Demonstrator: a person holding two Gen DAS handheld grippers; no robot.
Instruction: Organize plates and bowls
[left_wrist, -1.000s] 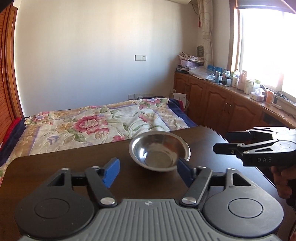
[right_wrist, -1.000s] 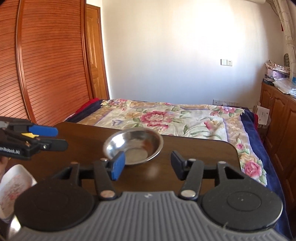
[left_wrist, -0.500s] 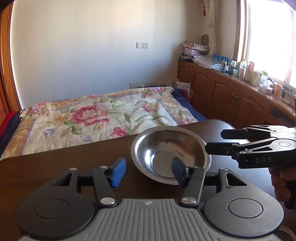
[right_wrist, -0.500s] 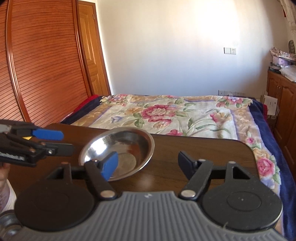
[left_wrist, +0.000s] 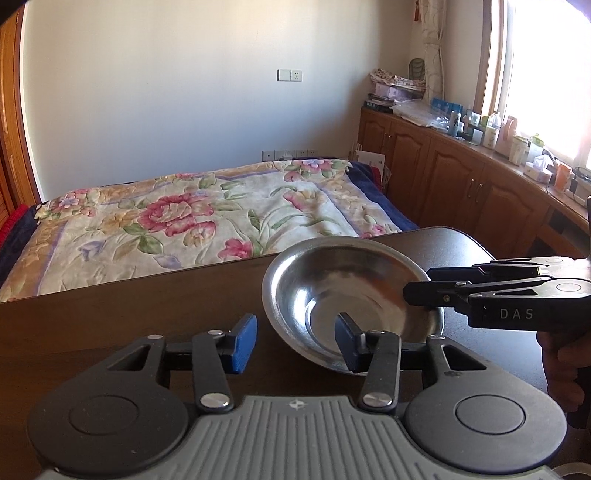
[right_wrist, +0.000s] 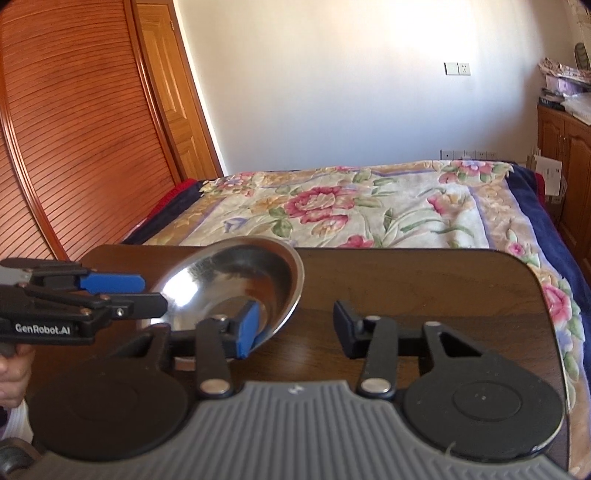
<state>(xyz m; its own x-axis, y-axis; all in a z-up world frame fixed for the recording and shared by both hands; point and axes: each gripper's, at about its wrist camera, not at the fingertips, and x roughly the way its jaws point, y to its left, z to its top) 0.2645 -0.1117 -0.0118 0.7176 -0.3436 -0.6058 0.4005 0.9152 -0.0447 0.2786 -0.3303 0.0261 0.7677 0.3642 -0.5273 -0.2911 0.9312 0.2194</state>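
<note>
Steel bowl (left_wrist: 351, 295) on table (left_wrist: 129, 314), both the left gripper (left_wrist: 295, 341) and right gripper (right_wrist: 293, 326) wide open, empty, one finger each inside it; light, rigid, slippery, so pinch the thin rim.

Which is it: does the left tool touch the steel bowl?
Cannot tell. In the left wrist view one finger of the left tool overlaps the steel bowl at its near rim; the right wrist view shows neither gap nor contact plainly.
</note>
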